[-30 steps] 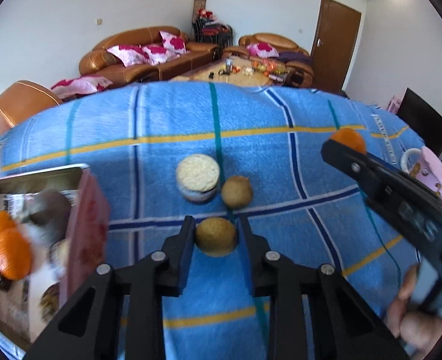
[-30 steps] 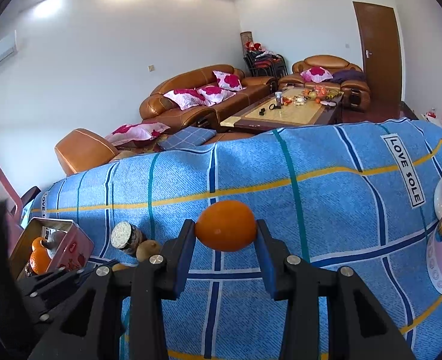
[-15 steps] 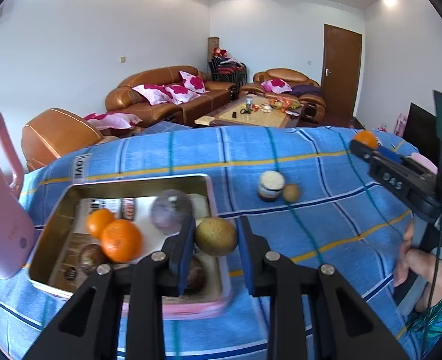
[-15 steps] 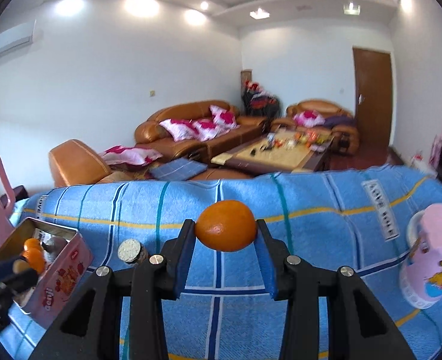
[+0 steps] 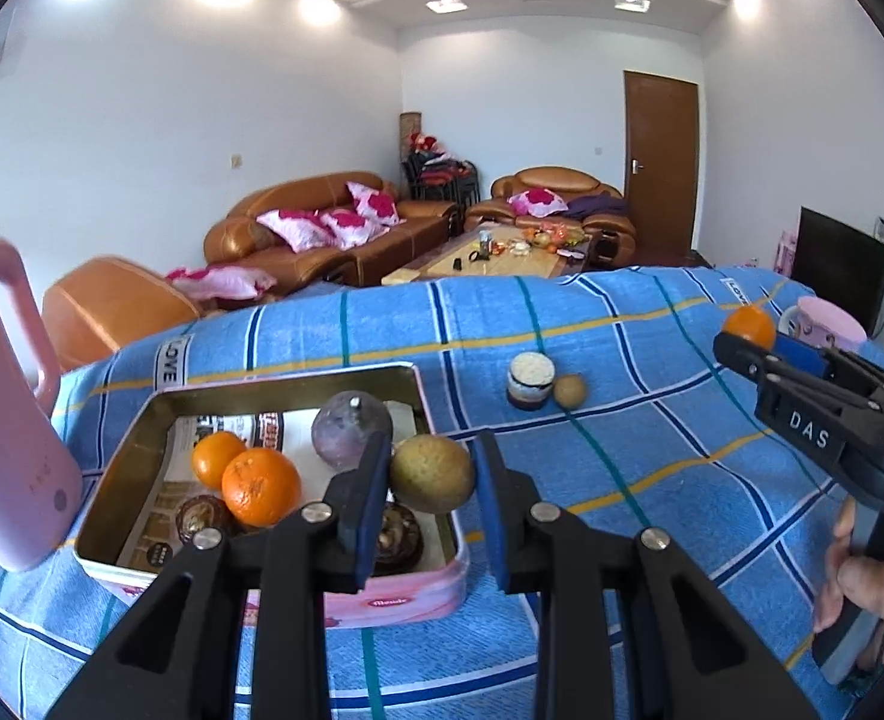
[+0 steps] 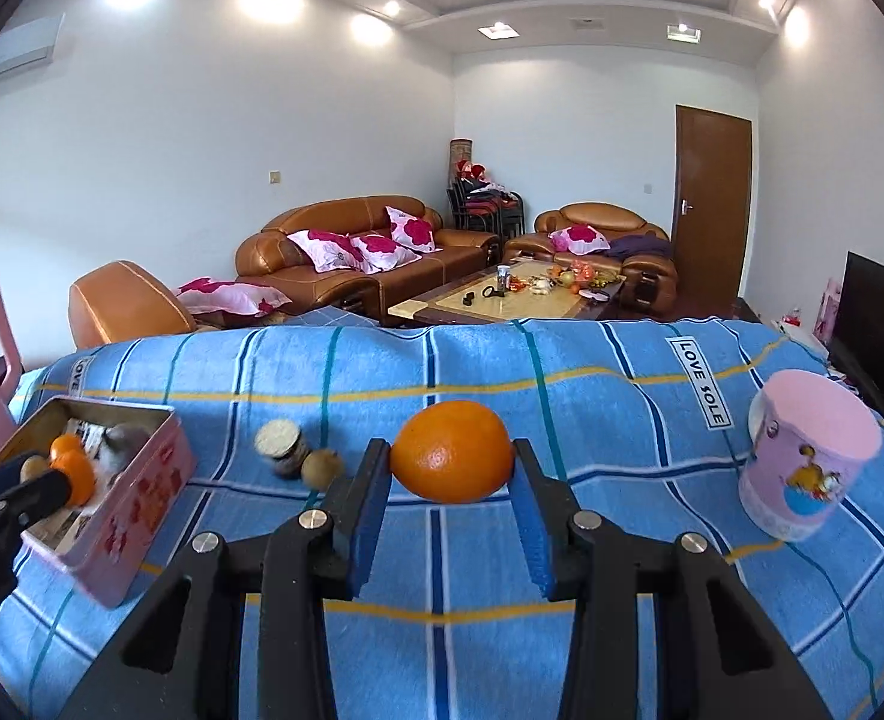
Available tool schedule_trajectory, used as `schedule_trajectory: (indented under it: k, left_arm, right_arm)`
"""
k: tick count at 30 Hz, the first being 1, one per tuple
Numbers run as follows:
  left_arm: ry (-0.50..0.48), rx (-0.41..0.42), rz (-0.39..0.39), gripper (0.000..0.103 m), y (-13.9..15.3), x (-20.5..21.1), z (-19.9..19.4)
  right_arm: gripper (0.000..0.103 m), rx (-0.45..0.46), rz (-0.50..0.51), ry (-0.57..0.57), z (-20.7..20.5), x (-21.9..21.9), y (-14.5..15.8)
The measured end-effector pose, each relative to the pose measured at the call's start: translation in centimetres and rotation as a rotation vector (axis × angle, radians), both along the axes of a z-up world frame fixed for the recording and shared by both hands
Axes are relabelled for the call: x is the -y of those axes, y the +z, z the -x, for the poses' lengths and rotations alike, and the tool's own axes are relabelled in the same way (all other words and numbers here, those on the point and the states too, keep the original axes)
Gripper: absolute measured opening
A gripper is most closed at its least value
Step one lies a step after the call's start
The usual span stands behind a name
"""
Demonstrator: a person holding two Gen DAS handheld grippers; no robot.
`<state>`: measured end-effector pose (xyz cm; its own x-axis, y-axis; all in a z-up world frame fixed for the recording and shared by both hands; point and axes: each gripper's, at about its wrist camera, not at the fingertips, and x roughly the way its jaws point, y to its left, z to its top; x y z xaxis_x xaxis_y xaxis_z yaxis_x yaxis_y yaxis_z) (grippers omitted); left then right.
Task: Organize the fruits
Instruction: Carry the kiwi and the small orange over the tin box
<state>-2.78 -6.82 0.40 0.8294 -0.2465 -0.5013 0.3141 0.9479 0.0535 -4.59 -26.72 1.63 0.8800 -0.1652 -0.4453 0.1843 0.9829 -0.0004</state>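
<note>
Jar (image 5: 530, 381) beside brownish fruit (image 5: 569, 390), perhaps kiwi

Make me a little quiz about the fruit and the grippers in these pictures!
1. True or false: the left gripper is shut on a brown fruit.
2. What does the right gripper hold? A) a jar B) an orange C) a cup
3. Fill in: two oranges and a purple fruit lie in the pink ____.

Key:
1. True; it is above the near corner of the tin.
2. B. The jar and the cup stand on the blue cloth.
3. tin
</note>
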Motion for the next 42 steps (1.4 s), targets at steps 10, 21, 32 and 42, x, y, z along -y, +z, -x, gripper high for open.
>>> schedule_trajectory:
  k: [10,21,32,42]
  left_arm:
    - [0.017,-0.019,0.003,0.030,-0.5,-1.0,-0.3]
    - [0.072,-0.026,0.008,0.030,1.4,-3.8,-1.9]
    - [0.189,-0.010,-0.017,0.030,2.1,-6.9,-4.5]
    - [0.208,-0.004,-0.030,0.030,0.1,-7.5,-4.4]
  right_arm:
    - [0.042,-0.057,-0.057,0.082,-0.6,-4.1,-0.2]
    - [0.042,-0.040,-0.144,0.151,-3.3,-8.1,3.6]
    - [0.042,0.070,-0.276,0.101,-5.8,-12.2,3.8]
    - [0.042,0.019,-0.269,0.055,-5.4,-9.2,0.2]
